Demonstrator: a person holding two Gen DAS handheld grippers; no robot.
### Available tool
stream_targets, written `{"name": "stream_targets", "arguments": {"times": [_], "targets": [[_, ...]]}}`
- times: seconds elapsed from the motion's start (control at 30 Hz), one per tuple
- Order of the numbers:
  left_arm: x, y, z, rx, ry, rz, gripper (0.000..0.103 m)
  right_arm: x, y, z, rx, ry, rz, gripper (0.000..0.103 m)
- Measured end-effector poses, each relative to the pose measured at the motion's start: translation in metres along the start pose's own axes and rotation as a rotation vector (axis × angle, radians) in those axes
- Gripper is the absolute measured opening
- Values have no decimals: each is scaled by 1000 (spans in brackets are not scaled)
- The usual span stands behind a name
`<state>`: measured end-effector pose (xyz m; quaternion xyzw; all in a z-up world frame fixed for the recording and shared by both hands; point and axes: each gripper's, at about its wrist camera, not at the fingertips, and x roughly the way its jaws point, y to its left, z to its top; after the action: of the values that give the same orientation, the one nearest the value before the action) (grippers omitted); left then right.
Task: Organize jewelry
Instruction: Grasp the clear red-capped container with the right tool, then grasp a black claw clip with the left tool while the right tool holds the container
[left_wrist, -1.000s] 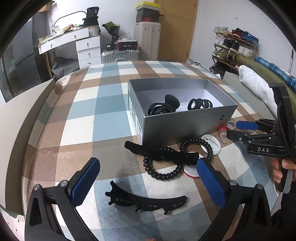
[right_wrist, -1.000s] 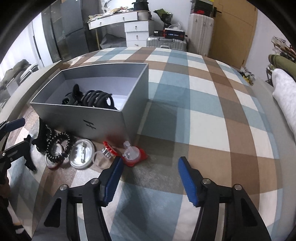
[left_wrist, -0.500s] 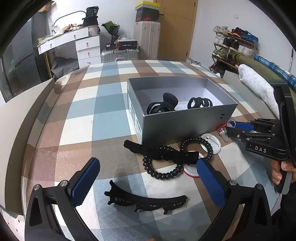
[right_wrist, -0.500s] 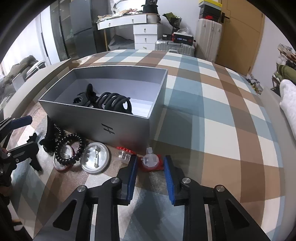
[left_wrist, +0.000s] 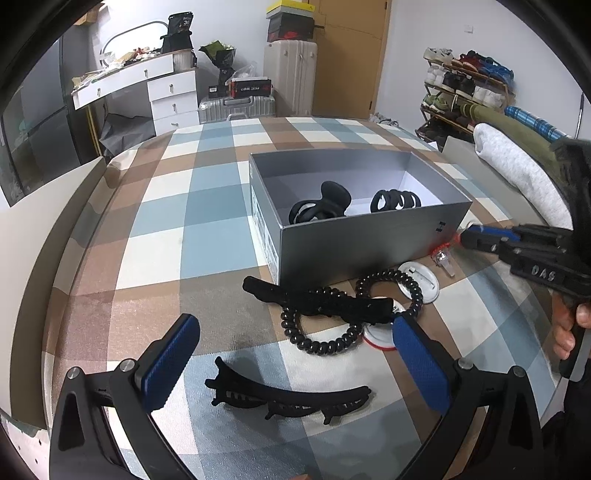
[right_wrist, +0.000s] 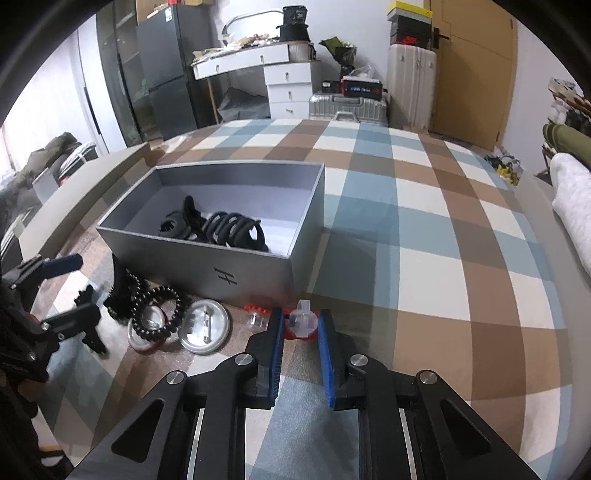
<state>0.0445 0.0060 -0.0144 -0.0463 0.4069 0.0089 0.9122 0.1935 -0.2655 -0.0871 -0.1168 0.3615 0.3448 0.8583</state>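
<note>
right gripper angled down | jaws just closed on red-clear clip | left gripper jaws wide

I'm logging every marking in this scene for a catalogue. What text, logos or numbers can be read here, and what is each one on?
"DAS": right gripper, seen upside down from the left wrist.
Slashed "H" logo: front wall of the grey box.
"30", roughly: black bag on the desk, partly hidden.
Label on the box's end wall, and print on the red-black carton: too blurred.

"DAS" on right gripper
</note>
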Motion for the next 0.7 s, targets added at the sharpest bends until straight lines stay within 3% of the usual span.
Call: {"name": "stream_targets", "arguments": {"times": [0.3, 0.7], "targets": [[3, 6, 3, -67, 11, -88, 102, -18, -6, 6, 31, -70, 24, 17], [18, 1, 8, -46, 46, -82, 102, -27, -6, 10, 41, -103, 50, 17]]}}
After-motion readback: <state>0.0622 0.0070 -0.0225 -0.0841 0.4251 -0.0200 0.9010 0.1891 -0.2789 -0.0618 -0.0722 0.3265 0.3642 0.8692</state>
